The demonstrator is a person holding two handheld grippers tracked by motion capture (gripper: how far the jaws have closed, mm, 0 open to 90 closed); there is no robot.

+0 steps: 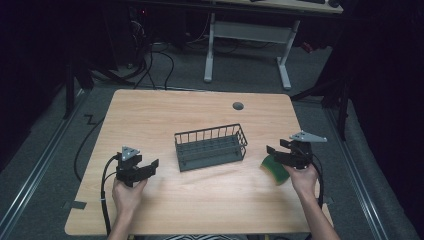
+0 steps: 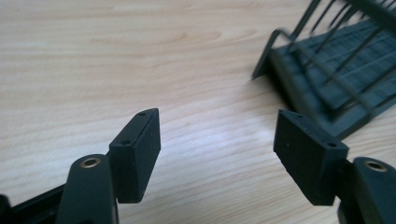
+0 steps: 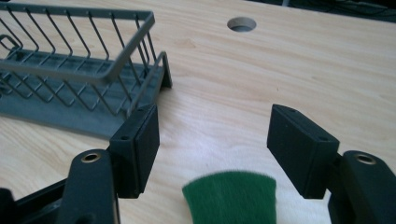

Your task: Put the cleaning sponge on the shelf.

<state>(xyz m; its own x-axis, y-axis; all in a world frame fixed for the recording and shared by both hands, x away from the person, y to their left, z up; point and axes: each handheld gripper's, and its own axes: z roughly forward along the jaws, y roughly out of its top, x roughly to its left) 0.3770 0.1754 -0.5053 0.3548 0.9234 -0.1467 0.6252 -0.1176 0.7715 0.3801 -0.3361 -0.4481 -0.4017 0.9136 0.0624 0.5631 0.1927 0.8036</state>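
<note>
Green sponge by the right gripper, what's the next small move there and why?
Probably ease the right gripper forward and down until its open jaws straddle the green sponge, then close. The sponge lies flat on the table just below the jaws, not yet between them, and nothing is gripped. The wire rack stands empty beside it, a likely place for the sponge.
</note>
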